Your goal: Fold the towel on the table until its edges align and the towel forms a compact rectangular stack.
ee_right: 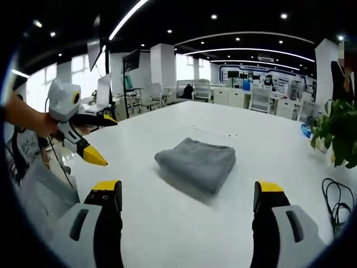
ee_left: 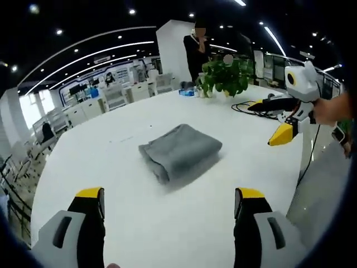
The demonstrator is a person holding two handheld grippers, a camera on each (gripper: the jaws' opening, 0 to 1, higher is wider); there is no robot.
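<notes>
Grey towel (ee_left: 179, 151) lies folded, compact, edges roughly aligned, mid-counter (ee_left: 111, 167). Bare counter all round it. Left gripper (ee_left: 170, 204) and right gripper (ee_right: 189, 195): fingers spread, holding nothing.

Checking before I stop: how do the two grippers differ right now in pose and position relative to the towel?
Little differs. The left gripper views the towel from one side, the right gripper from the opposite side. Shared: both are open, off the towel, holding nothing. The towel lies folded in a compact stack on the table.

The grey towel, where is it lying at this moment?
The grey towel lies folded on the white table, ahead of both open grippers; the potted plant stands beyond it in the left gripper view.
</notes>
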